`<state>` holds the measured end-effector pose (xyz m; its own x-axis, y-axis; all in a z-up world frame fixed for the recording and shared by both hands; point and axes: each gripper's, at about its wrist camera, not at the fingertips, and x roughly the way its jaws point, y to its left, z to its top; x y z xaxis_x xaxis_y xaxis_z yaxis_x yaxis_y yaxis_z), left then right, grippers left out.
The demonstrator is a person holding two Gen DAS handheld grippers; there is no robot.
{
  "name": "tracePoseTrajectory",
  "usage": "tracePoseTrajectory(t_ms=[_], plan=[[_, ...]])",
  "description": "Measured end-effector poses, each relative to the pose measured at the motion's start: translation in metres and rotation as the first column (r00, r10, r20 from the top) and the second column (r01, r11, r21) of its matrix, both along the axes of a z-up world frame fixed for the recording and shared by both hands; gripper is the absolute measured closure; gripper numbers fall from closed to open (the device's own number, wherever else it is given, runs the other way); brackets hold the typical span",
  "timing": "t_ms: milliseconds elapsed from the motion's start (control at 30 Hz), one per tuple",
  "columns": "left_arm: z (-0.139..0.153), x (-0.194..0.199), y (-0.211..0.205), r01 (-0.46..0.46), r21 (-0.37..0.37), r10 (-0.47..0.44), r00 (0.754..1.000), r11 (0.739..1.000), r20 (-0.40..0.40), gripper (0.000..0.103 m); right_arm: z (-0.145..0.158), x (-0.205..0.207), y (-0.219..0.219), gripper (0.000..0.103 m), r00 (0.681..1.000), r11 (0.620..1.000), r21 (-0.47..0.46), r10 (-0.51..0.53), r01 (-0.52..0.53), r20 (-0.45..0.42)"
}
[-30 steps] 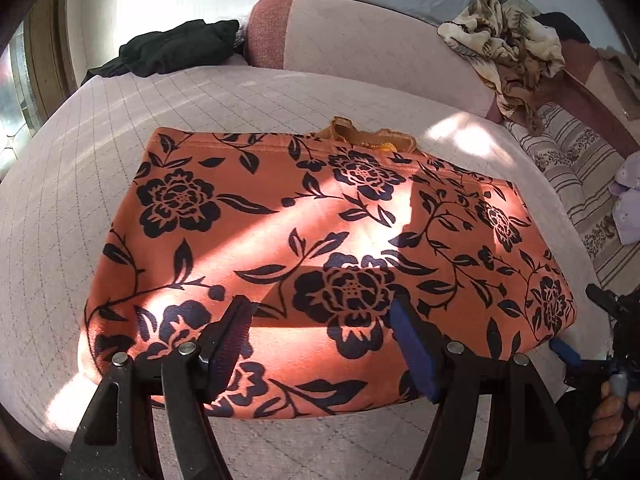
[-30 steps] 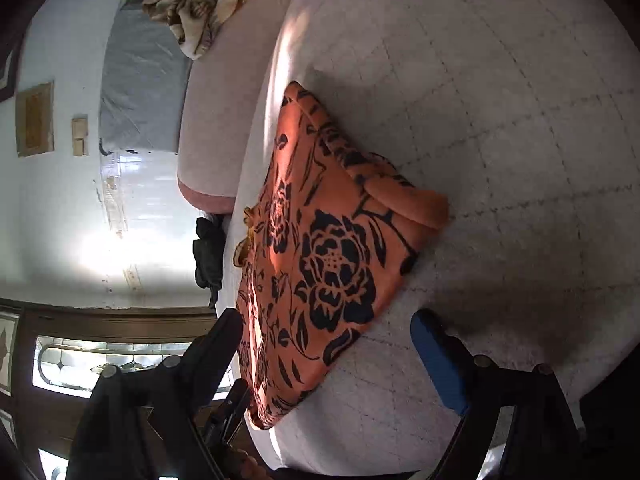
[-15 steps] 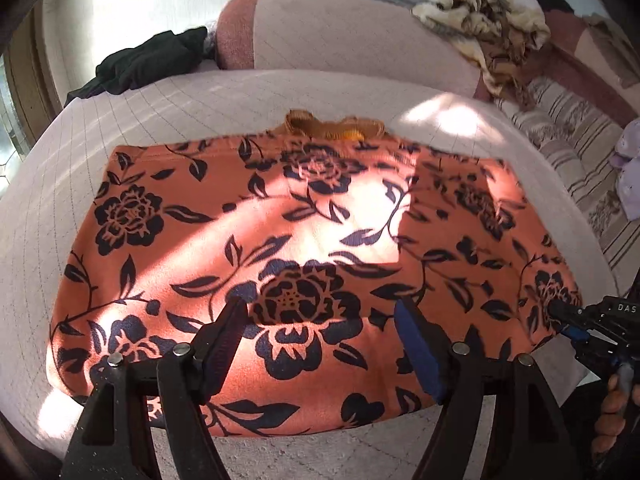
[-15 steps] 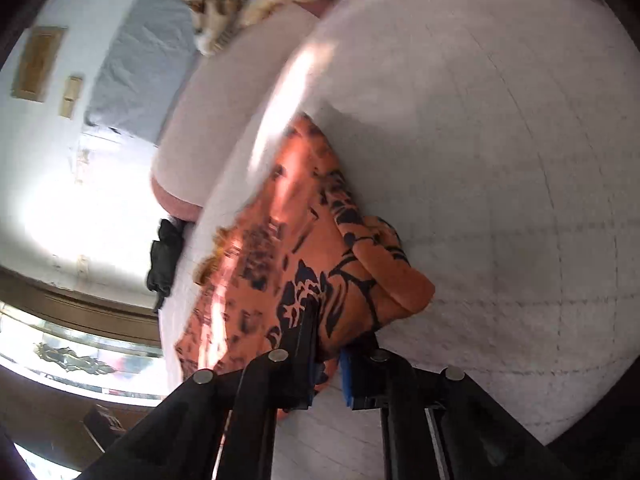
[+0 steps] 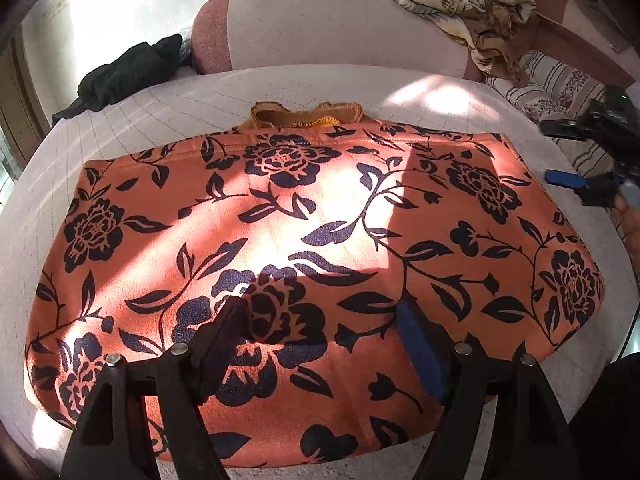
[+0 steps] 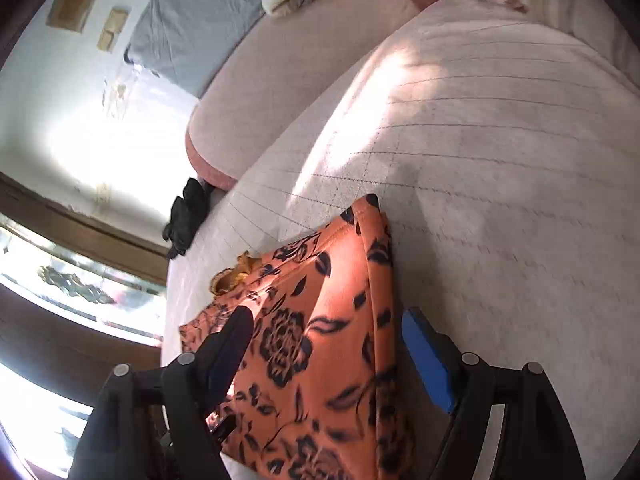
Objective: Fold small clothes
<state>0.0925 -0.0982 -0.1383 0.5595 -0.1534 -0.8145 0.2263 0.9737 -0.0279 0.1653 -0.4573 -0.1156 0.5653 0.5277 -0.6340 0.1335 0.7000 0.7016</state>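
Orange floral-print fabric garment (image 5: 320, 248) w/ dark navy flowers is lying flat on the pale quilted bed (image 5: 192, 96), mid-bed. Left gripper (image 5: 324, 344) is hovering over garment's near edge, jaws spread, gripping nothing. Right gripper (image 6: 328, 356) is at garment's right edge, jaws opening, cloth lying between them, unpinched.

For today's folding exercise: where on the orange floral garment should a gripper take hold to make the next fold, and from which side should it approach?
Probably the right-hand edge of the orange floral garment, near its far corner. It lies flat on the quilted bed, so only the edges offer a pinch. The right gripper hangs there, jaws opening, nothing between them; come in from the right, low, and slide one finger under the hem.
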Motion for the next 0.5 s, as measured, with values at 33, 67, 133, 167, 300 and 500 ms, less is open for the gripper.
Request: tracePoseTrajectory(t_ms=[33,67,133,167,300,500], plan=[[-0.001,-0.001,0.000,0.002,0.000,-0.002,1.000,1.000,0.005,0.025,-0.008,0.022,0.006,0.025,0.999,0.999,-0.039,0.035,-0.036,-0.019],[-0.002,-0.001,0.000,0.002,-0.005,-0.002,1.000,1.000,0.008,0.024,-0.019,0.040,0.012,0.030,0.996,0.995,-0.059,0.071,-0.074,-0.054],[-0.004,0.000,0.001,0.012,-0.009,-0.012,1.000,1.000,0.011,0.024,-0.036,0.065,0.023,0.063,0.990,0.992,-0.076,0.095,-0.103,-0.108],[-0.004,-0.001,0.001,0.018,-0.012,-0.018,1.000,1.000,0.014,0.023,-0.035,0.072,0.031,0.086,0.987,0.984,-0.112,0.127,-0.139,-0.102],[-0.006,-0.002,0.002,0.029,-0.023,-0.028,0.999,0.999,0.035,0.020,-0.003,0.063,0.048,0.087,0.994,0.963,-0.250,0.106,-0.097,0.022],[-0.004,-0.006,0.002,0.031,-0.018,-0.030,0.999,0.999,0.031,0.019,-0.020,0.056,0.038,0.049,0.998,0.959,-0.284,-0.022,0.004,-0.059]])
